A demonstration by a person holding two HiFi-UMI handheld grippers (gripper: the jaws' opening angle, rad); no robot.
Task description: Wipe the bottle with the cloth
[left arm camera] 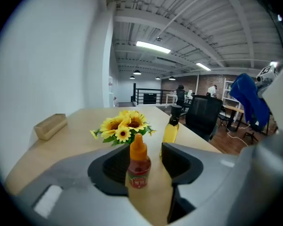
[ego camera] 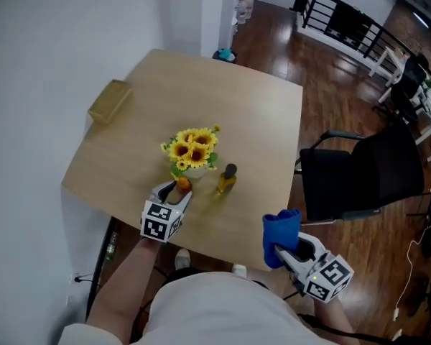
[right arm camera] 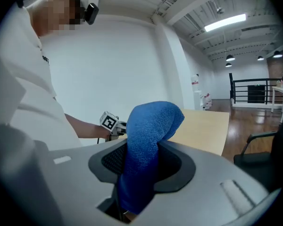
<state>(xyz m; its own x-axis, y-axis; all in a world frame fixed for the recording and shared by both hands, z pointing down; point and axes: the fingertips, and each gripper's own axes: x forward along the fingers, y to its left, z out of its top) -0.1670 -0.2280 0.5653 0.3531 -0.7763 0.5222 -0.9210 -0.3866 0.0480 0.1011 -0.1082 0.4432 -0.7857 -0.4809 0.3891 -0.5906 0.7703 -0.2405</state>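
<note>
A small red sauce bottle (left arm camera: 138, 166) with an orange cap stands on the table (ego camera: 258, 113) between the jaws of my left gripper (left arm camera: 145, 150). It is close to the left jaw, with a gap to the right one, so the gripper is open. In the head view this bottle (ego camera: 182, 186) sits just ahead of the left gripper (ego camera: 175, 192). A yellow oil bottle (ego camera: 226, 179) with a black cap stands to its right, untouched. My right gripper (ego camera: 284, 249) hangs off the table's front right edge, shut on a blue cloth (ego camera: 281, 233) that bulges from its jaws (right arm camera: 148, 140).
A pot of yellow sunflowers (ego camera: 192, 149) stands just behind both bottles. A tan block (ego camera: 109, 100) lies at the table's far left. A black office chair (ego camera: 366, 171) is right of the table, above the right gripper. A white wall runs along the left.
</note>
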